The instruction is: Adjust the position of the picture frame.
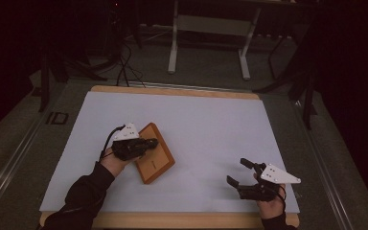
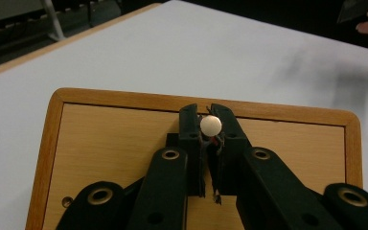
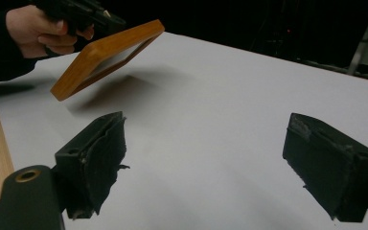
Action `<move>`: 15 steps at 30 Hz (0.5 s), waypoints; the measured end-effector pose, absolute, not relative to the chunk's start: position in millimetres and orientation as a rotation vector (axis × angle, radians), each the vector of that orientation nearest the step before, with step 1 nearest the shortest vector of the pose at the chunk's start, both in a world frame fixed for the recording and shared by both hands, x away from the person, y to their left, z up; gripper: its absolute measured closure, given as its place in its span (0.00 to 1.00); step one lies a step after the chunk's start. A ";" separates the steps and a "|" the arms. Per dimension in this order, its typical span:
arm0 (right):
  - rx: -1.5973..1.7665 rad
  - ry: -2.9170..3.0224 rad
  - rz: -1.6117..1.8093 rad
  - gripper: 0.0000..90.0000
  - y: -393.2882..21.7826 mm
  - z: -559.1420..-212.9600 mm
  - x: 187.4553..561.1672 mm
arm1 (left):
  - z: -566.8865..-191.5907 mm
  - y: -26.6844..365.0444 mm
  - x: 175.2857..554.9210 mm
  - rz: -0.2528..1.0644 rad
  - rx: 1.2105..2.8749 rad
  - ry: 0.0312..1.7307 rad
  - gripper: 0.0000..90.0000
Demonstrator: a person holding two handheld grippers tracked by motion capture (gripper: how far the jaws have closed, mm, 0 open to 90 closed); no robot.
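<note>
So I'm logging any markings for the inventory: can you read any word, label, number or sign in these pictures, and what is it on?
Readable text: none.
Wooden board: a small pale mark on its face in the high view, too small to read.
White table cover: blank.
Left gripper and right gripper: no lettering visible.

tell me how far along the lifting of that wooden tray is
Done: the left gripper has shut on the small pale knob at the middle of the wooden tray. In hand: the right gripper view shows the tray tilted and off the white table, its shadow below it. Left: wherever the tray is to go. The right gripper is open and holds nothing.
</note>
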State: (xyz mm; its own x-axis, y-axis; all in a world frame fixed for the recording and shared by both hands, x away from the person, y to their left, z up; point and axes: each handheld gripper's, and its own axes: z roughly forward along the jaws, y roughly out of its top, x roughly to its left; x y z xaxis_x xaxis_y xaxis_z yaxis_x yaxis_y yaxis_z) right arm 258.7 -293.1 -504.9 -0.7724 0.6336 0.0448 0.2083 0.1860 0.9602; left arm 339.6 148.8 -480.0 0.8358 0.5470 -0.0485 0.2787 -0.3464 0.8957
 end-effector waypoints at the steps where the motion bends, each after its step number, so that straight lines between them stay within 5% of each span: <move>1: 0.790 2.103 1.615 0.16 -293.2 -504.8 258.7 | -478.0 146.0 340.7 0.314 1.953 0.609 0.94; 15: 0.786 2.081 1.624 0.16 -295.9 -502.4 257.0 | -468.5 95.9 353.4 0.277 2.007 0.517 0.94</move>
